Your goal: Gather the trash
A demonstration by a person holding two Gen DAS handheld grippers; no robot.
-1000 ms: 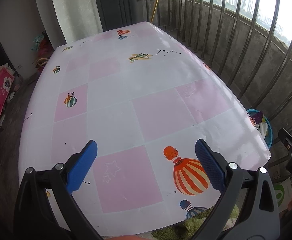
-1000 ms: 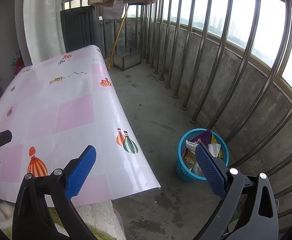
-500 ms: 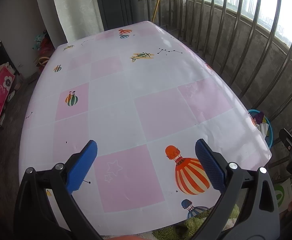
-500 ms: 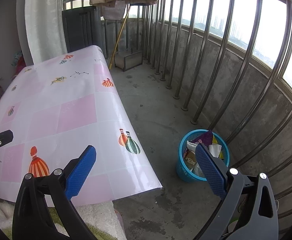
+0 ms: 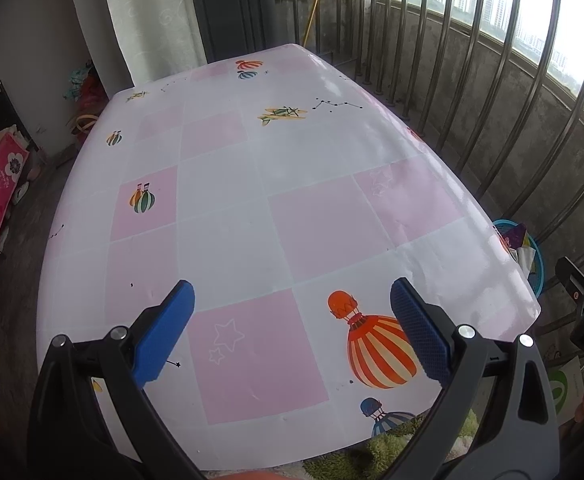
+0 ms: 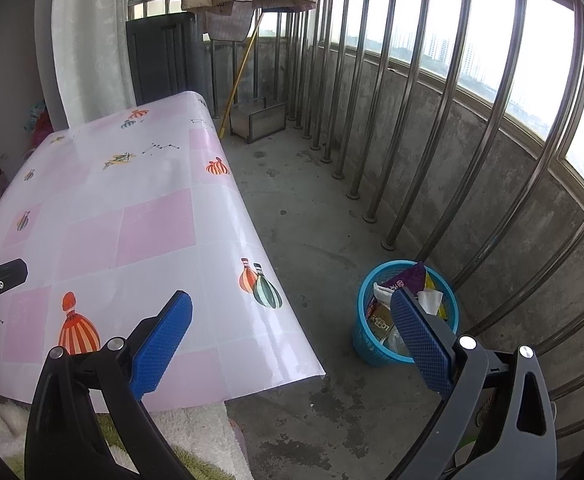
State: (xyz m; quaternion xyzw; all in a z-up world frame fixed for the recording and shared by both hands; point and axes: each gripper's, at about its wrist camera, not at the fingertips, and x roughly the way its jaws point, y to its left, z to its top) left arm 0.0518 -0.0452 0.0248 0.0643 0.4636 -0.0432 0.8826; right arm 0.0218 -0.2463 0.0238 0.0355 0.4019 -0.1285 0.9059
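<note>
Left gripper (image 5: 290, 330): it hangs over the near edge of the counter (image 5: 228, 240); the two blue fingers (image 5: 164, 334) are spread wide apart and nothing is between them.
Right gripper (image 6: 290, 338): it is beyond the right edge of the counter, above the concrete floor (image 6: 312, 240); the fingers are released too, wide apart and empty.
Counter: it is covered with a glossy cloth of pink and white squares with printed balloons; the cloth hangs down over the right edge. I see no loose thing on its top.
Trash basket (image 6: 372, 344): a blue basket that stands on the floor, off the near right corner of the counter and close to the metal railing (image 6: 444, 128).
Trash (image 6: 408, 280): it lies inside the basket – a purple wrapper, white crumpled paper, some printed packets. In the left wrist view only the rim of the basket shows, behind the right edge of the counter.
Far end: a dark cabinet (image 6: 164, 56) stands beyond the far edge of the counter.
</note>
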